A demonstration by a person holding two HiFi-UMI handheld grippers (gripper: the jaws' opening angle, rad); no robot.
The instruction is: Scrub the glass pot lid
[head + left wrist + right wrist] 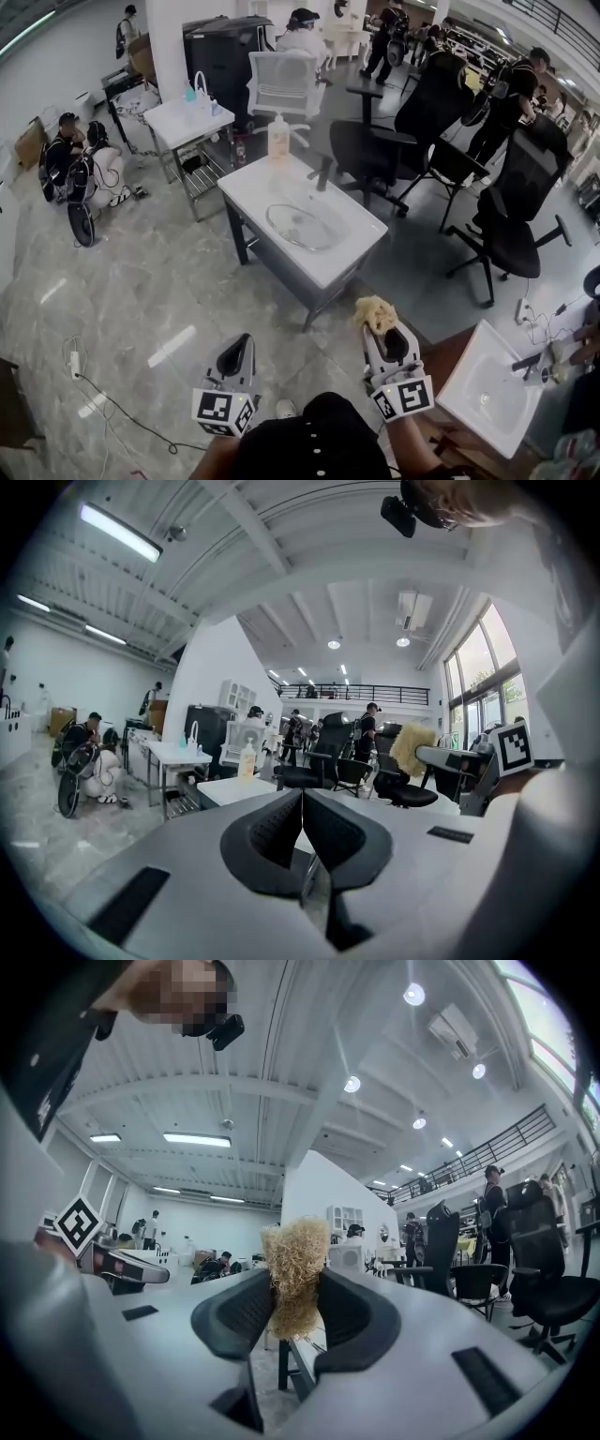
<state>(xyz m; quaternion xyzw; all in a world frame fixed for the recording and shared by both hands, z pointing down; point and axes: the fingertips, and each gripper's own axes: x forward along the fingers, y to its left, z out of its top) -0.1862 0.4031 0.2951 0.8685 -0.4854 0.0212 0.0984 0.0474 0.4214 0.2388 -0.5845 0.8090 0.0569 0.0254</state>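
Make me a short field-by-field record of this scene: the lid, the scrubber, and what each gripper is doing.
lid: glass pot lid lying in the white sink basin, untouched
scrubber: yellow fibrous scrubber, pinched in the right gripper
left: left gripper shut, nothing in it
position: both grippers in the air, short of the sink
soap: soap bottle at the sink's far edge

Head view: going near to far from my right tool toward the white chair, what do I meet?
Right tool, scrub pad clamped in it, glass pot lid in the white sink, soap bottle, white mesh chair.
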